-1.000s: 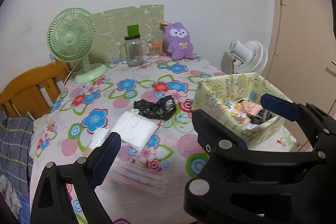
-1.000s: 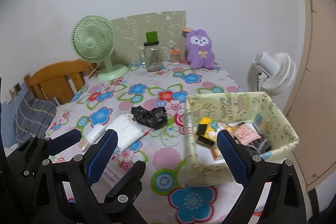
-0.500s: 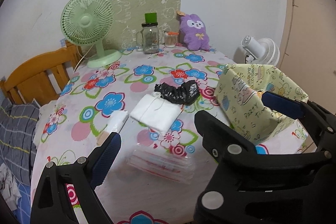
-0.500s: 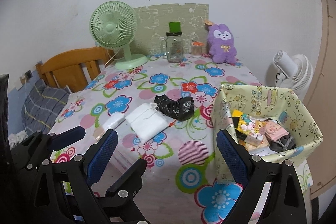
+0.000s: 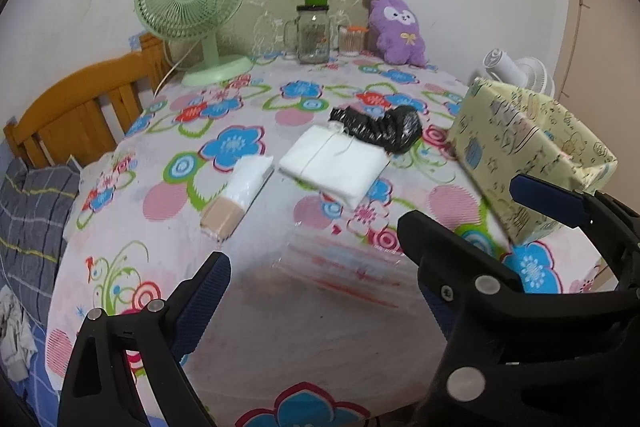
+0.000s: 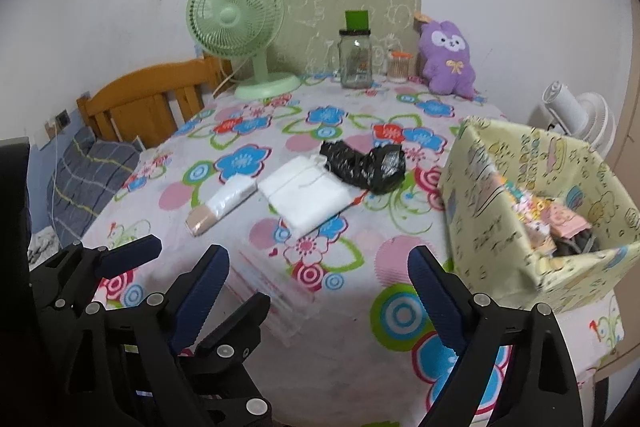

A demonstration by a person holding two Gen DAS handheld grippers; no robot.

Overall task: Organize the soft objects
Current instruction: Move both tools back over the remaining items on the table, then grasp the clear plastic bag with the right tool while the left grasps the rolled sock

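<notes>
My right gripper (image 6: 318, 285) hangs over the floral tabletop (image 6: 352, 359), jaws wide, closing, nothing between them. My left gripper (image 5: 314, 259) is open, empty. Ahead lie a white folded cloth (image 6: 306, 193) and black bag (image 6: 362, 165); the yellow fabric box (image 6: 496, 227) stands right.

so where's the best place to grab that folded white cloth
Probably the near corner of the folded white cloth, which points toward the grippers. It lies flat, so come in low from the near side and pinch the stacked layers at the edge. Avoid the far end, where the crumpled black plastic bag lies against it.
</notes>
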